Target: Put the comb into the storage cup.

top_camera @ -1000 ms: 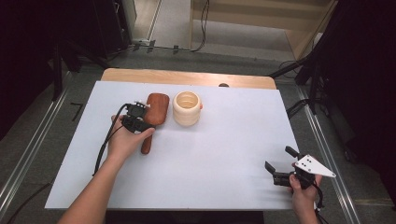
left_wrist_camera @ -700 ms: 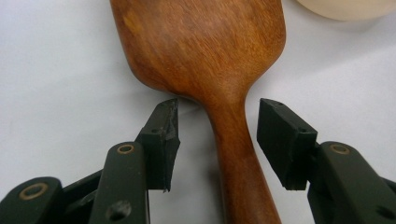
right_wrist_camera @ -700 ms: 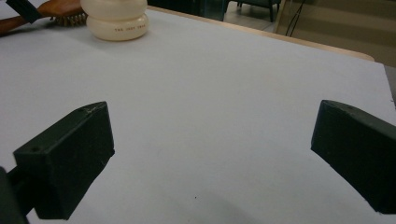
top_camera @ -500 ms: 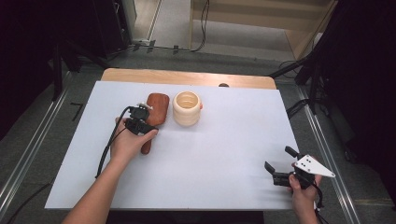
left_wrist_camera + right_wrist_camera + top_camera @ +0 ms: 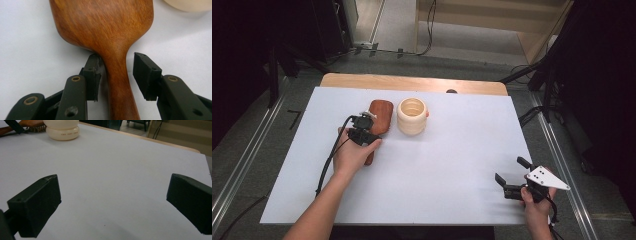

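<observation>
Since a second ago the left tool (image 5: pixel 116 75) has been narrowing on the one wooden brush (image 5: pixel 105 30), left pad touching the neck, right pad just clear. The brush lies flat on the bench (image 5: pixel 452 165) beside one cream jar (image 5: pixel 412 116). The right tool (image 5: pixel 512 182) hasn't moved, spread wide over bare bench at the near right.

Smooth reddish wood brush (image 5: pixel 105 27), matt sheen

Brown wooden brush (image 5: pixel 107 32), flat, beside cream pot (image 5: pixel 412 116).
</observation>
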Available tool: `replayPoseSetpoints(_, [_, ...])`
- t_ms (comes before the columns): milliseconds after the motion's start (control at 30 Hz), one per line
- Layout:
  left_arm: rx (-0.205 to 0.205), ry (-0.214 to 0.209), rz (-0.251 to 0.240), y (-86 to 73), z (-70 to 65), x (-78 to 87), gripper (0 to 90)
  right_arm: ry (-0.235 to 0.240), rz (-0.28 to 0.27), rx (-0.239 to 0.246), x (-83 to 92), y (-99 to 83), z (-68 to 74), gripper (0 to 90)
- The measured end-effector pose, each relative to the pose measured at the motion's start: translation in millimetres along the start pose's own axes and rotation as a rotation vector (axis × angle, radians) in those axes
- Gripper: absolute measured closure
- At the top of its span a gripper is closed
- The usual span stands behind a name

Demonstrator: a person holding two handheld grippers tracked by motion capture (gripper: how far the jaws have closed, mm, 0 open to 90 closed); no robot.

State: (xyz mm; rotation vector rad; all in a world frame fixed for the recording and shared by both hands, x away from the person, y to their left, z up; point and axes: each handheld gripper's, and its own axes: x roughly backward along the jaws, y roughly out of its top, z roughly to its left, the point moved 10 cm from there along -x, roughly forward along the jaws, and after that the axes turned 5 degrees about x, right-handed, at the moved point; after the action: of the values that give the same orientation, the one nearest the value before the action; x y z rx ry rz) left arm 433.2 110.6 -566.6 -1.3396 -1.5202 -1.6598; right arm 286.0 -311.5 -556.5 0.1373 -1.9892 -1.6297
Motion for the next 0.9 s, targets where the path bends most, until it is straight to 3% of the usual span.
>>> replayPoseSetpoints(167, [0.013,0.025,-0.024,-0.6,0.5,-0.3,59.7,-0.001,0.001,0.004,-0.5,0.0,0.2,0.0])
replayPoseSetpoints(900, [0.064,0.047,-0.095,-2.9,4.8,0.1,71.3,-0.007,0.009,0.010,-1.3,-0.5,1.5,0.0])
